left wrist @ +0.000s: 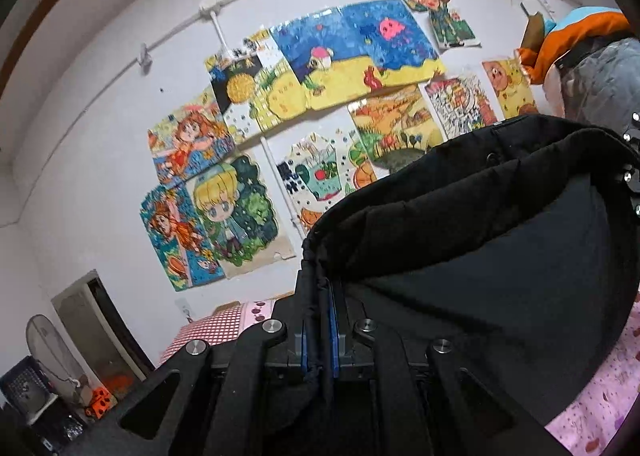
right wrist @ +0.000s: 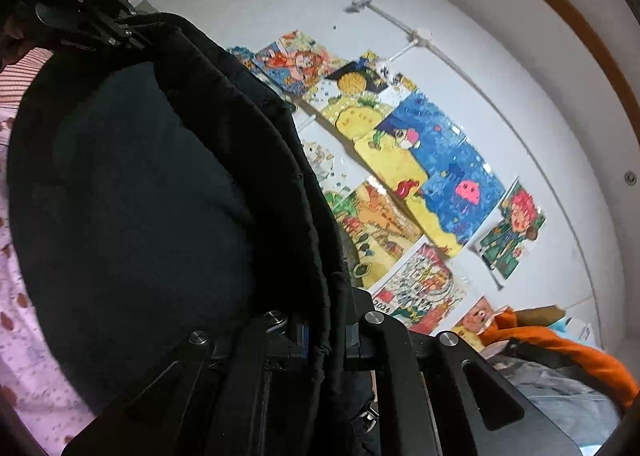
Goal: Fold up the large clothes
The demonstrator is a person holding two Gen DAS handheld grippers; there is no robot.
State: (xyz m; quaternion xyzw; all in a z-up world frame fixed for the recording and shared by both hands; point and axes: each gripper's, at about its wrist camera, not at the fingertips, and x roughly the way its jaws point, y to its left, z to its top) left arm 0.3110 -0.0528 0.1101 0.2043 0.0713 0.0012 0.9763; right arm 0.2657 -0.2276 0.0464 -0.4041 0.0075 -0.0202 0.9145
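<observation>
A large black padded garment (left wrist: 480, 240) hangs stretched between two hand-held grippers, lifted above a pink patterned bedsheet (left wrist: 600, 396). In the left wrist view, the left gripper (left wrist: 320, 320) has its black fingers with blue pads pressed together on a bunched edge of the garment, which sweeps up and away to the right. There the other gripper shows at the frame's edge. In the right wrist view, the right gripper (right wrist: 326, 332) is likewise clamped tight on a thick seam of the same garment, whose dark lining billows to the left. Behind the fabric stands a white wall (left wrist: 100, 156) covered with colourful children's drawings (left wrist: 352, 56). An orange and grey heap of clothing (right wrist: 560, 360) lies at the lower right of the right wrist view.
</observation>
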